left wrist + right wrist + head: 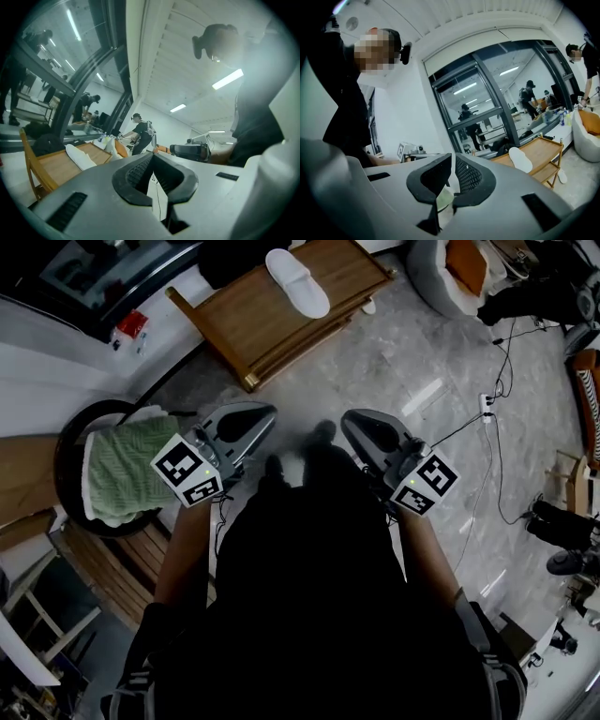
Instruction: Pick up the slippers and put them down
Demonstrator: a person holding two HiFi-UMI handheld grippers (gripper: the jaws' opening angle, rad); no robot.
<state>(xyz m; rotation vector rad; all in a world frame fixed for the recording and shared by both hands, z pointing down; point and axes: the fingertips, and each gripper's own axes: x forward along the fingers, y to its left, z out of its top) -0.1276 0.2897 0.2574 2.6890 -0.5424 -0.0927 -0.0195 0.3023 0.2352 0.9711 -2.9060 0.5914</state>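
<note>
1. Head view: the main risk I see is reach. The white slipper (297, 282) lies on a wooden rack (246, 329), well ahead of both pairs of fingers. A hurried lunge could knock it off the slats or catch only its soft edge. The left gripper (268, 414) and right gripper (349, 419) are side by side and near each other, both empty. A green towel (127, 470) lies behind and to the left of the left fingers.
2. Left gripper view: the fingers are pressed together at their tips and pinch nothing. The slipper (80, 157) is ahead and to their left, on the rack. If they arrive closed like this, they would only push it.
3. Right gripper view: the fingers are all but together, with a thin slit between them and nothing in it. The slipper (520, 159) is ahead and to their right. What looks like a second slipper (562, 176) lies on the floor farther right, by the rack's foot, and could easily be missed.
</note>
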